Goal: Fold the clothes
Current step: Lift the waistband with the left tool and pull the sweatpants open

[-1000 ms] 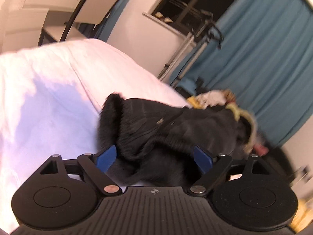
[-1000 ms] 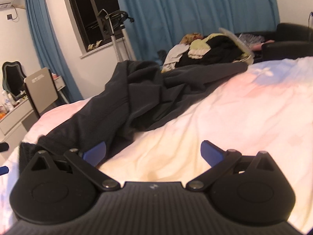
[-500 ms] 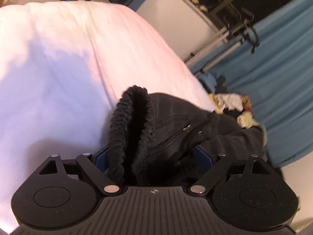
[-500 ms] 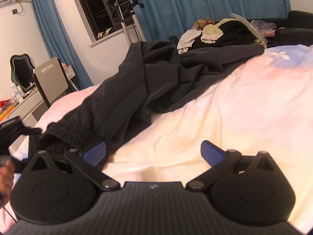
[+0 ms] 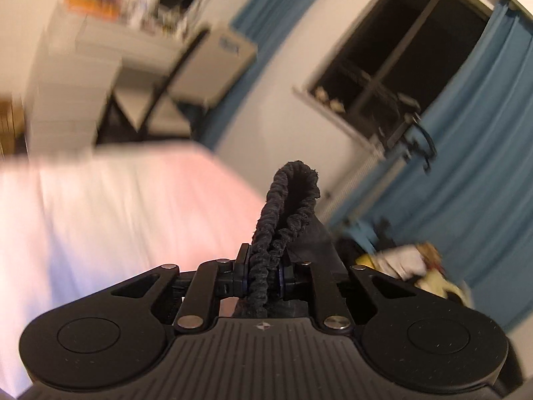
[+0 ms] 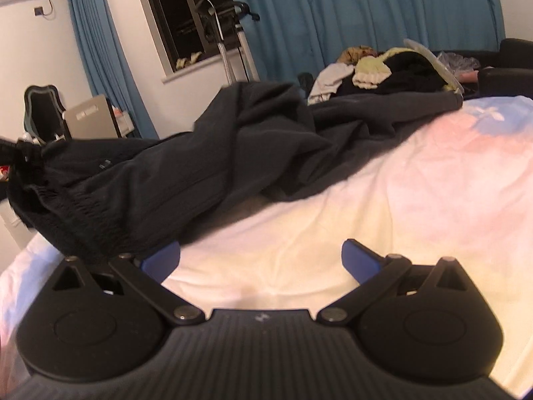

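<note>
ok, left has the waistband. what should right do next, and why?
Probably shift the right gripper left and close on the waistband near its left finger. The left gripper is closing on the waistband's other end, while right stands open over bare bedsheet, holding nothing. Two grips would let the trousers be spread.

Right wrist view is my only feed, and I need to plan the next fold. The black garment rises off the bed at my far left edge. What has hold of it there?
Observer: The left tongs are closing on the ribbed waistband, which is pinched between their pads.
Operator: How much of the band is in the grip?
Observer: A doubled fold of it, and a loop stands up beyond the tongs.
Operator: What lies beside that hand?
Observer: Pink-white bed sheet shows to the left of the tongs, blurred.
</note>
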### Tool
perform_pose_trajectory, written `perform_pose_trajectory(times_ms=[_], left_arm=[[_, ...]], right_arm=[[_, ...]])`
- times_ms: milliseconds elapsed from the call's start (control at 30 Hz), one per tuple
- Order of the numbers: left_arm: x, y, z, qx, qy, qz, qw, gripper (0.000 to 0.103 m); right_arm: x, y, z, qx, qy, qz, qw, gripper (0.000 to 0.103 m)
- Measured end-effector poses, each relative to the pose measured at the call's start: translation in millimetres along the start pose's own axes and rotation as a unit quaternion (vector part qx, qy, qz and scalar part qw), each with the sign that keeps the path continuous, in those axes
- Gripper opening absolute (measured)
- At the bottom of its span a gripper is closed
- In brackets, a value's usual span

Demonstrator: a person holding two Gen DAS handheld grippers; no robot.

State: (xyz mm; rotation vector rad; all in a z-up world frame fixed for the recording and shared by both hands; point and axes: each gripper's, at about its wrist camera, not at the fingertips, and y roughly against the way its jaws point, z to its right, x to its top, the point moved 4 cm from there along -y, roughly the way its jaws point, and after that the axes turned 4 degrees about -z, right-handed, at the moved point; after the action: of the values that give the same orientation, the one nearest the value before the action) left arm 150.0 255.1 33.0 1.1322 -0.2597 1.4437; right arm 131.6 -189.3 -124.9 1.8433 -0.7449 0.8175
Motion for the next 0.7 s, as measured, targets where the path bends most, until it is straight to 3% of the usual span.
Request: perform_pose_trajectory(times_ms=[133,233,333,500,533,567,600,667,700], left_arm=[[71,-27,-13,0.070,-0.030,0.041,0.9963,0.017],[96,-71,-37,0.102,-0.037,0.020,0.9939,0.018],[88,-124,-49,0.116,-0.062,-0.022,0.9910,0.018],[55,-180,-62,0.157,-0.139,-0.035,0.9771,0.023],[49,-185,-66,0.163,-0.149,-0.034,0.9746,0.028],[47,-187,-70,0.160,-0.145,-0.033,0.9760,0.043],[46,-188,-73,0.151,-0.136,-0.037,0.9785,0.066],[46,-183,-71,0.133,-0.131,-0.044,0.9814,0.095],[46,-179,-69,0.126,-0.132,-0.045,0.9823,0.096]], right_arm=[[7,-7,-1,0.012,-0.012,0.015,1.000,0.103],[11,-22,-1,0.006,0.000,0.022,1.000,0.103],[11,-41,2,-0.006,0.009,0.013,1.000,0.103],[8,-67,10,-0.018,0.001,-0.004,1.000,0.103],[8,-71,11,-0.019,-0.001,-0.006,1.000,0.103],[8,-75,12,-0.020,-0.003,-0.007,1.000,0.103],[9,-76,12,-0.021,-0.003,-0.007,1.000,0.103],[8,-77,11,-0.021,-0.001,-0.007,1.000,0.103],[8,-77,10,-0.021,0.001,-0.006,1.000,0.103]])
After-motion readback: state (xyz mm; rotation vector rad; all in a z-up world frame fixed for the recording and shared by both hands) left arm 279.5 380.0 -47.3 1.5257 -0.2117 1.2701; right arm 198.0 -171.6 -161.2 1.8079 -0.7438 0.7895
